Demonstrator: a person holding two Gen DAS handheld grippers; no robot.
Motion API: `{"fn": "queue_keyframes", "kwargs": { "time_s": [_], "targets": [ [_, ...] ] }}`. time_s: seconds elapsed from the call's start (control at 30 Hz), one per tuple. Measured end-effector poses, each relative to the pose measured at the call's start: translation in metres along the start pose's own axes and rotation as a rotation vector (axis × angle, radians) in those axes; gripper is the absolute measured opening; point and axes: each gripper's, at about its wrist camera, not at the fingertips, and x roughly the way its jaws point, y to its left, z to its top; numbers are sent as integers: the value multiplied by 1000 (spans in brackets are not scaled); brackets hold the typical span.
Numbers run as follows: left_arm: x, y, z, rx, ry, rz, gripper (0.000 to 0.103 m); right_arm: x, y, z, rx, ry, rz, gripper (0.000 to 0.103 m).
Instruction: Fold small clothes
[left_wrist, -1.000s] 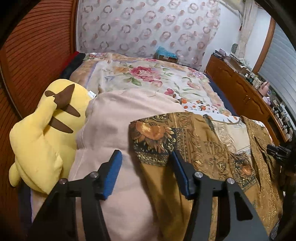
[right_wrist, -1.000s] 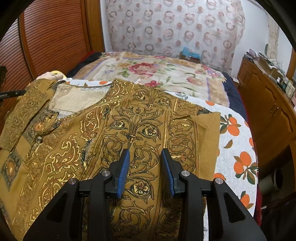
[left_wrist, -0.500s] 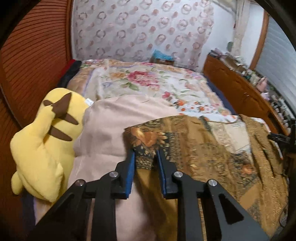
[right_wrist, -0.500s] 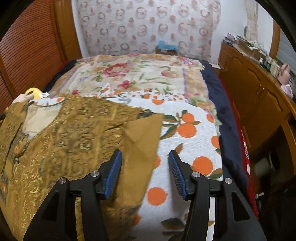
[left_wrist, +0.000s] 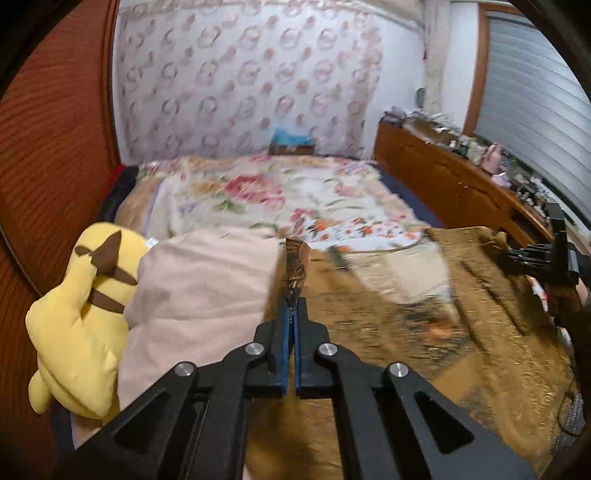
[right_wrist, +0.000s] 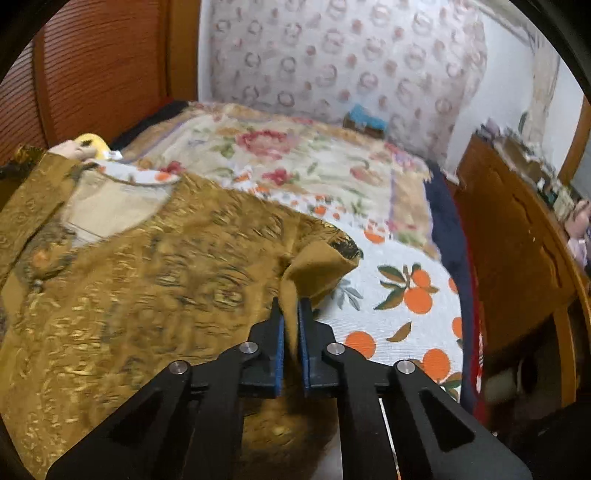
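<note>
My left tongs (left_wrist: 291, 314) and right tongs (right_wrist: 290, 314) look alike: matte black angular arms with triangular cut-outs, round silver screws at the joints, and blue pads lining the inner faces of both fingers.

Bedroom. Ring-patterned pink-and-white wallpaper wall (left_wrist: 251, 81) at 12 o'clock; ribbed reddish-brown wooden panel (left_wrist: 55, 140) at 9; cluttered brown wooden dresser (left_wrist: 443, 181) and slatted grey window blind (left_wrist: 532, 110) at 2–3.

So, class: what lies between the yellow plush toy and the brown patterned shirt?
A pink blanket lies between the plush toy and the shirt, seen in the left wrist view.
</note>
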Motion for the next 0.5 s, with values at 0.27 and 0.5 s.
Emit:
{"fn": "queue_keyframes", "kwargs": {
  "time_s": [0.27,0.5],
  "targets": [
    [-76,-20,-22,-9,-138,1,0,-85,12,-22,10,-131,-16,1],
    [-126,-16,-73,-63,-147,53,0,-162,21,-76,65,-198,17,1]
  ]
}}
